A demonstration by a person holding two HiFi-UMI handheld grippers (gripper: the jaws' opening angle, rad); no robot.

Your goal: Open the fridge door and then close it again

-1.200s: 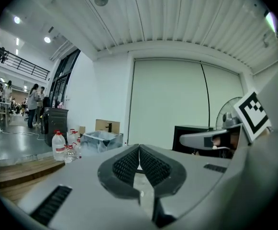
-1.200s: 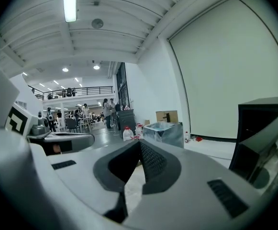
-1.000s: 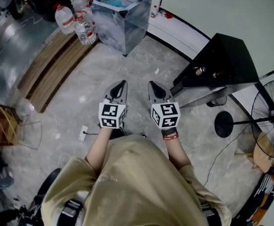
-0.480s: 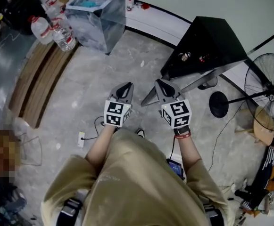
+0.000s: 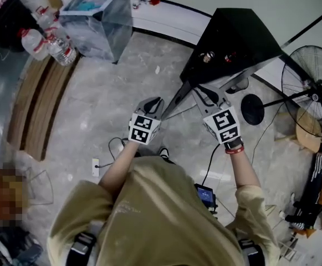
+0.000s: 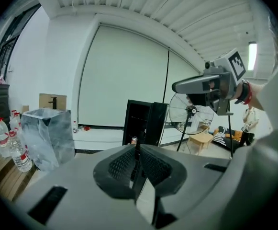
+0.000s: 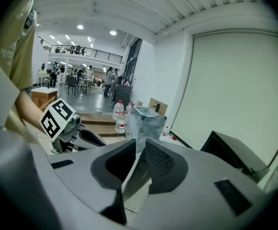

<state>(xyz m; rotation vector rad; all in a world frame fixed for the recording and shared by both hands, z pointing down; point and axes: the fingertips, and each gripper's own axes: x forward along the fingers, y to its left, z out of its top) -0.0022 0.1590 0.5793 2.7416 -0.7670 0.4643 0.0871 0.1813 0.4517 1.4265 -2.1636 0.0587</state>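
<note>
Marbled floor (image 5: 111, 93) and fridge (image 5: 235, 32) overhead, distant people (image 7: 111, 76) only in right gripper view

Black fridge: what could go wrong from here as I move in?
A black cable trails over the floor close to the person: trip risk. The black pedestal fan stands close beside the black fridge; a swinging elbow might hit it. The right gripper, jaws opening and empty, could knock the can inside.

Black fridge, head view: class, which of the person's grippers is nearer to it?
Right. The right gripper, jaws opening with nothing between them, is just in front of the fridge; the left gripper hangs over the floor, off to its left.
</note>
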